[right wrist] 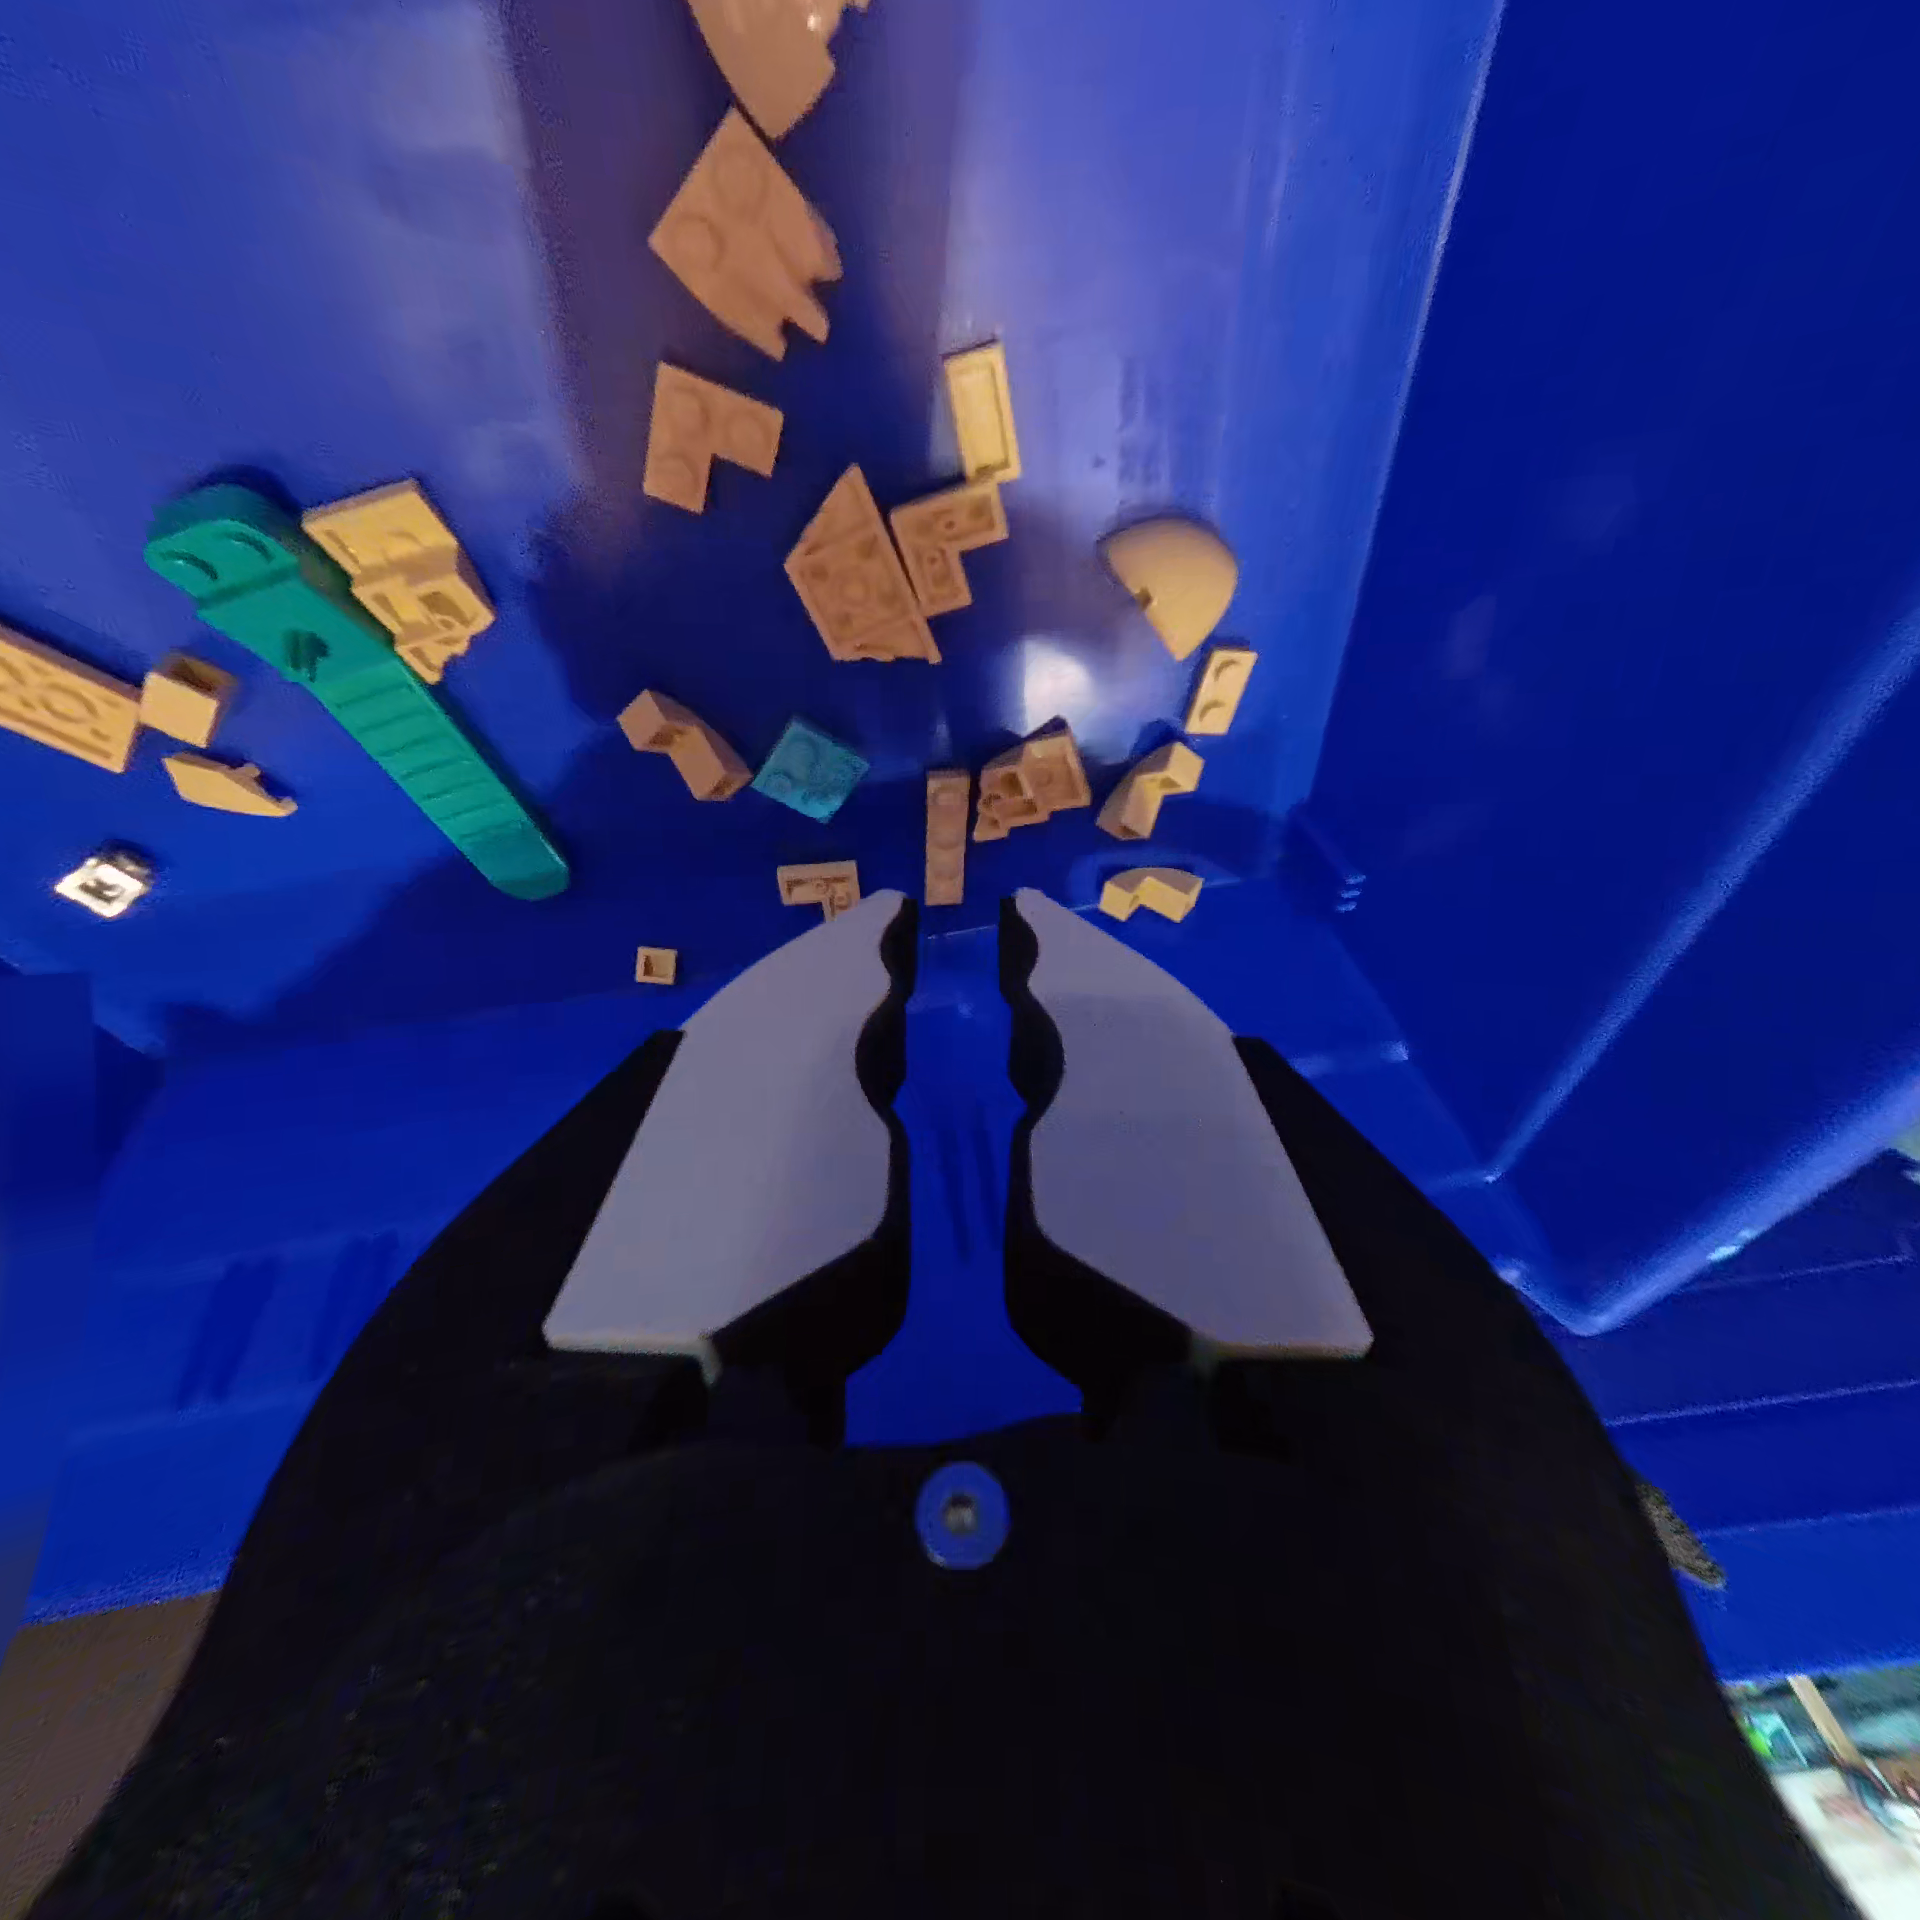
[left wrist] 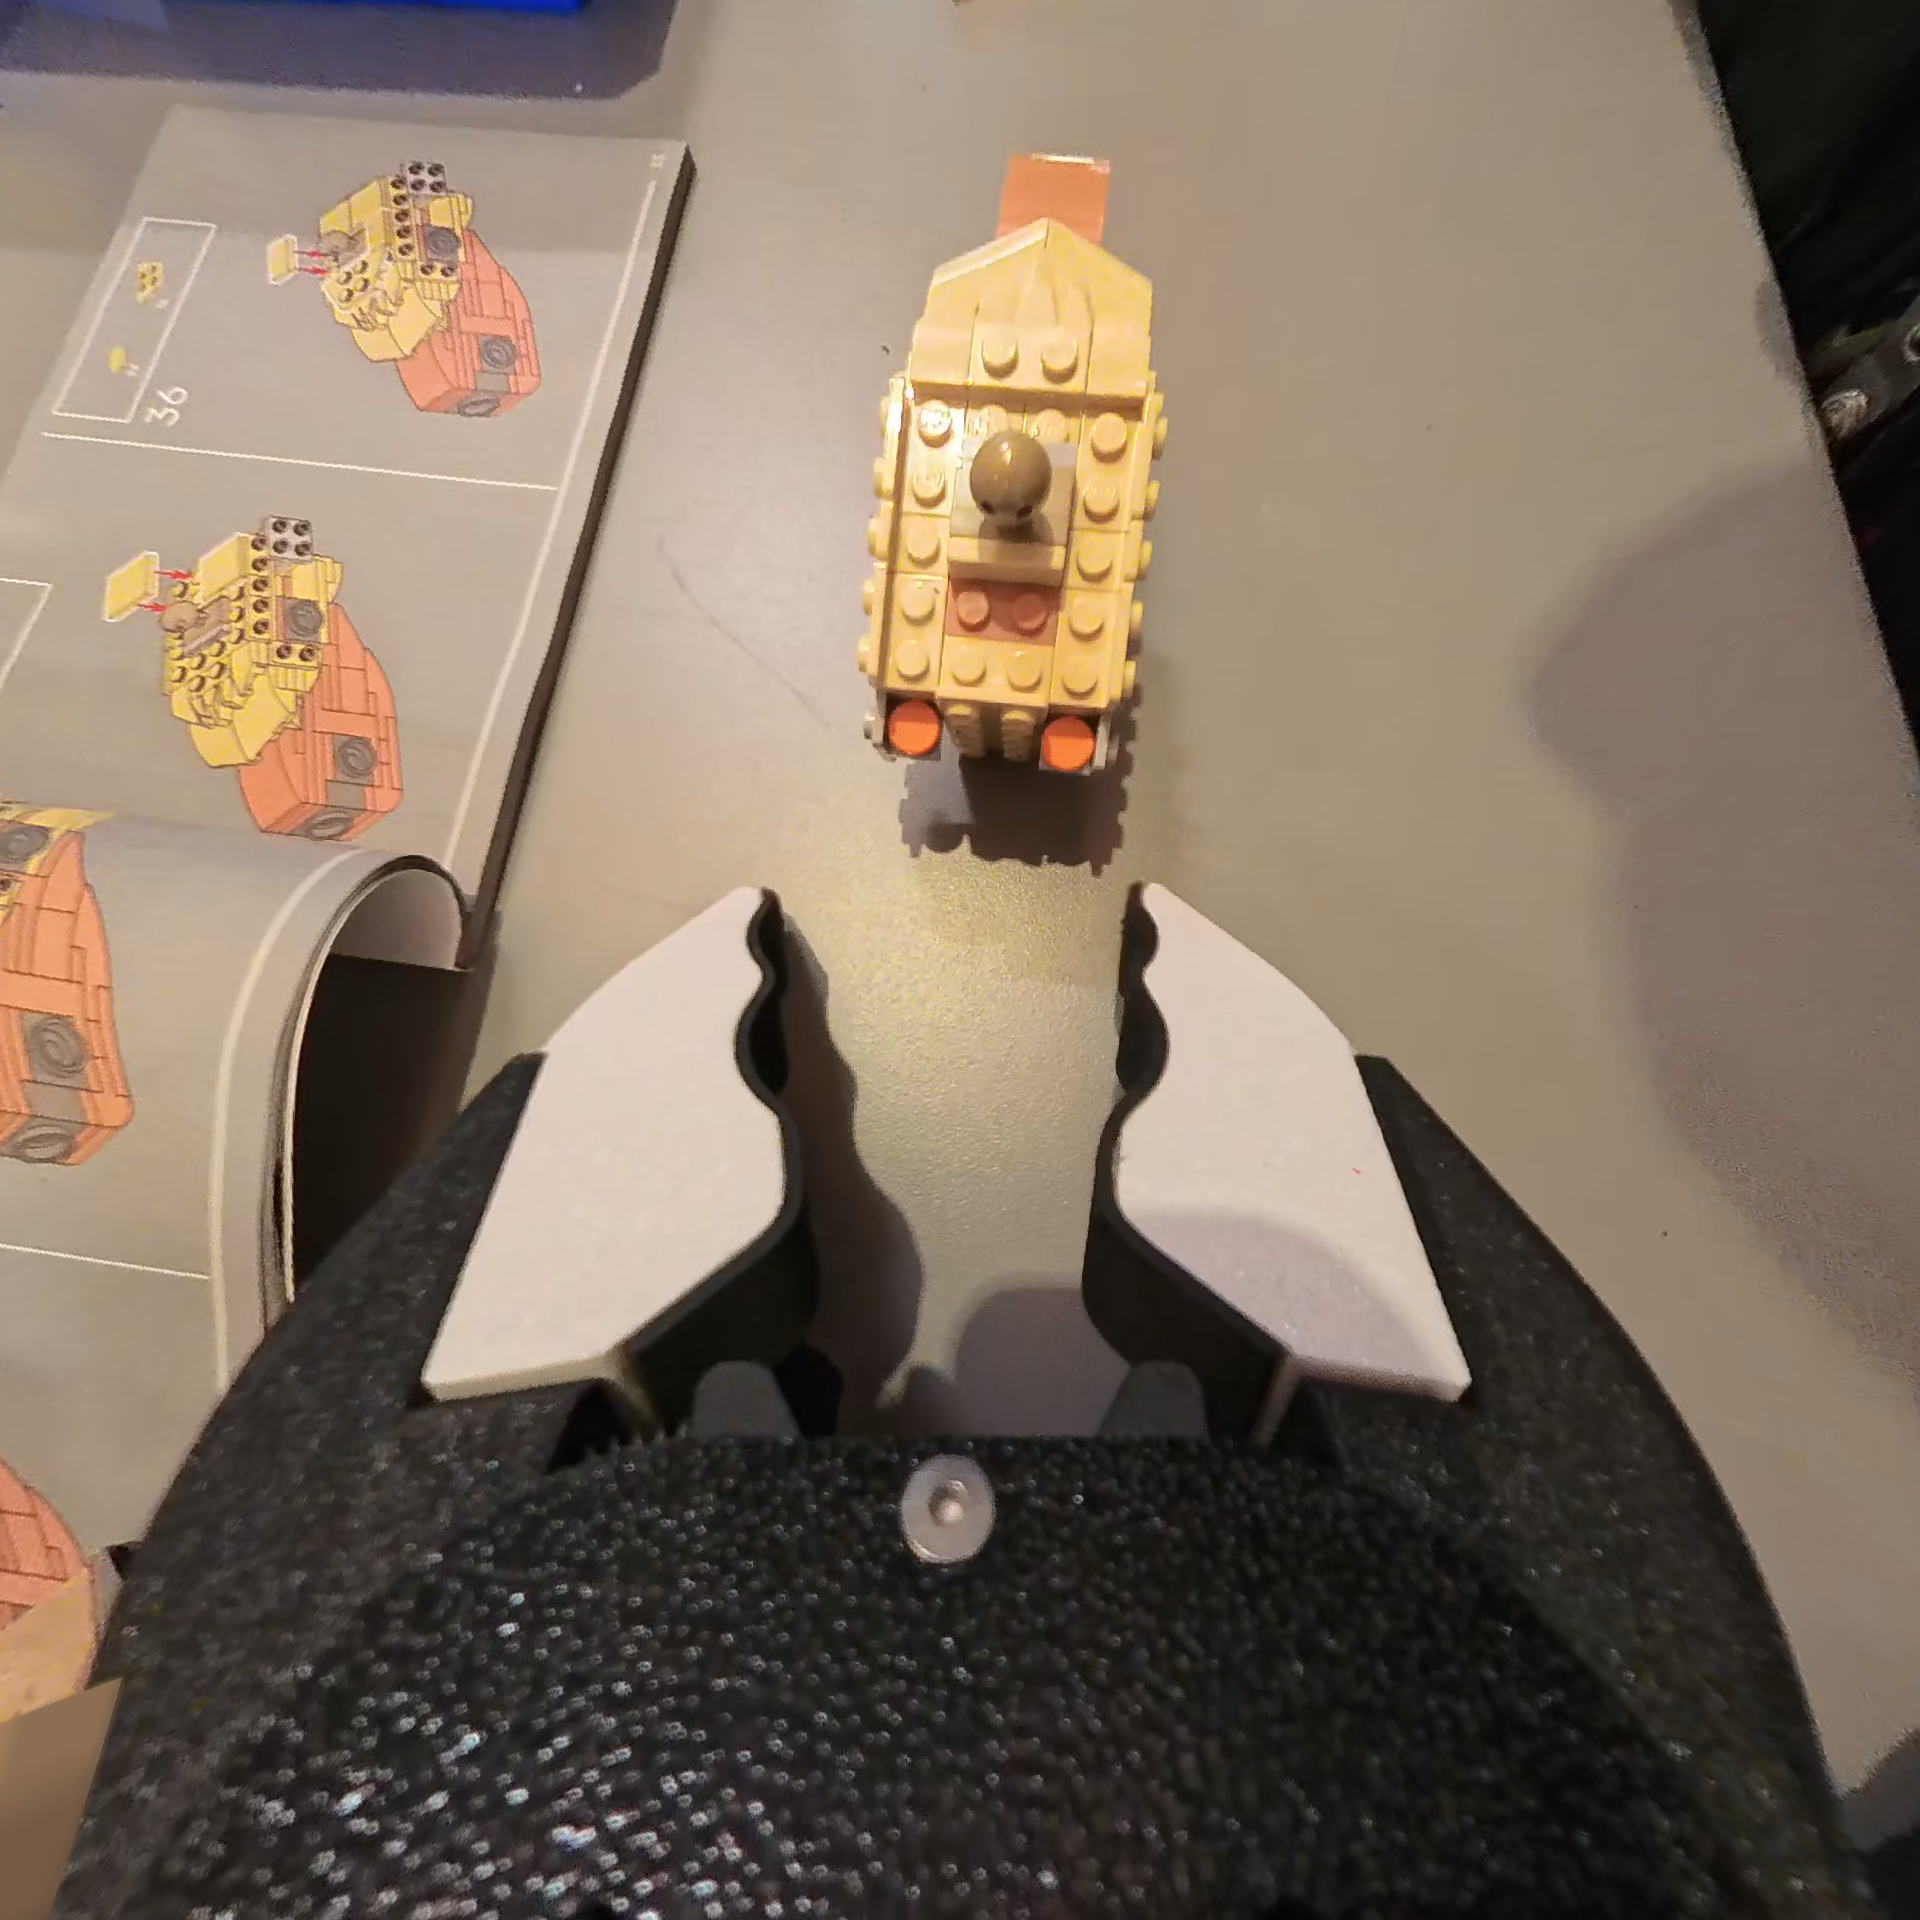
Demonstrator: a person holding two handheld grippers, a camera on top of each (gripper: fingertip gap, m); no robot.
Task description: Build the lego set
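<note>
The left gripper (left wrist: pixel 945 904) hangs with fingers spread and empty just short of the tan model (left wrist: pixel 1013 540) on the table (left wrist: pixel 1455 520) (booklet (left wrist: pixel 312 520) alongside). The right gripper (right wrist: pixel 958 906), parted narrowly, grasps nothing inside the blue bin (right wrist: pixel 1558 623), loose bricks (right wrist: pixel 862 582) and a green tool (right wrist: pixel 353 686) beyond.

The left hand-held gripper (left wrist: pixel 948 904) points forward and downward, its two pale fingers (left wrist: pixel 665 1122) spread wide apart with nothing between them. The right hand-held gripper (right wrist: pixel 958 906) also tilts forward and down; its fingers (right wrist: pixel 1153 1153) stand closer together, a narrow gap left between the tips, and they grip nothing. Both black textured bodies fill the near part of their views.
</note>
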